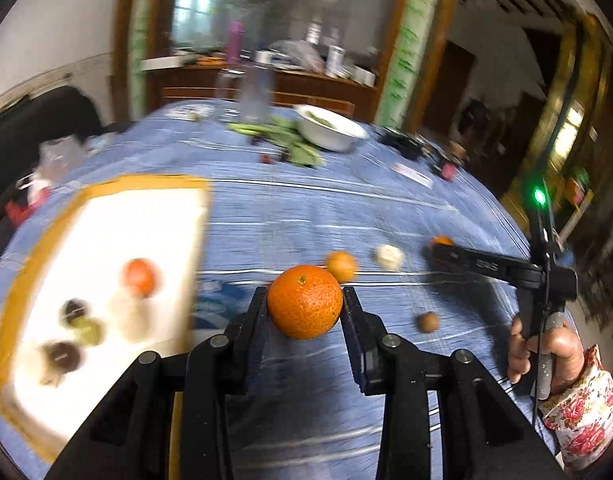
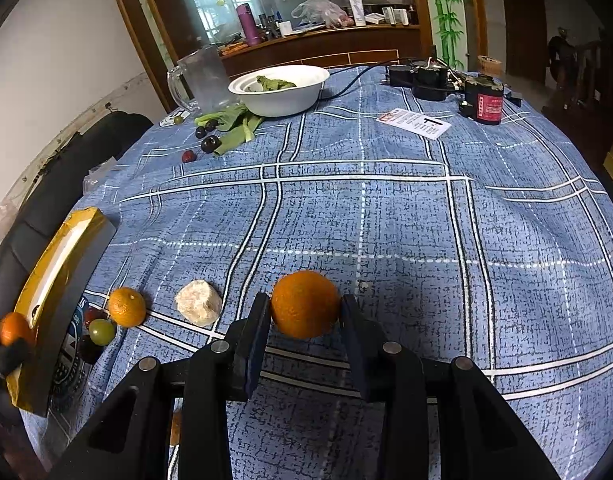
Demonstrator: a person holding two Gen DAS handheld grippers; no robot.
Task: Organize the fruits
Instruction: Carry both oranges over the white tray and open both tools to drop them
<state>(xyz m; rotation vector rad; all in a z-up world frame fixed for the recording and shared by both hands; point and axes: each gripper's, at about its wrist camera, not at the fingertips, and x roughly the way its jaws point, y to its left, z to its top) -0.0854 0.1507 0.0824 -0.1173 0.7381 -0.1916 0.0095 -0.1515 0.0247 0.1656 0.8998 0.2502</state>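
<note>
Left wrist view: we see the left gripper (image 1: 304,304) pinching a large orange (image 1: 304,302) between its two fingers, one pad on each side of the fruit, which is held above the blue checked tablecloth (image 1: 306,216). Left of the large orange lies a white tray with a yellow rim (image 1: 38,248); it holds a small orange fruit (image 1: 139,277), two dark round fruits and a green one, all blurred. Just right of and behind the large orange sits a small mandarin (image 1: 341,266), then a pale lump (image 1: 389,257). Farther right, the right gripper (image 1: 440,249) grips another orange (image 1: 441,241). A small brown fruit (image 1: 428,322) lies right of the large orange. Markings on the right gripper's finger are unreadable.

Right wrist view: we see the right gripper's fingers closed on the orange, pads touching both sides. Left of it lie the pale lump and the mandarin, then a green grape (image 2: 102,331). Far behind stands a white bowl (image 2: 284,100). A printed card (image 2: 416,122) and a red-labelled black cylinder (image 2: 486,104) carry text too small to read.
</note>
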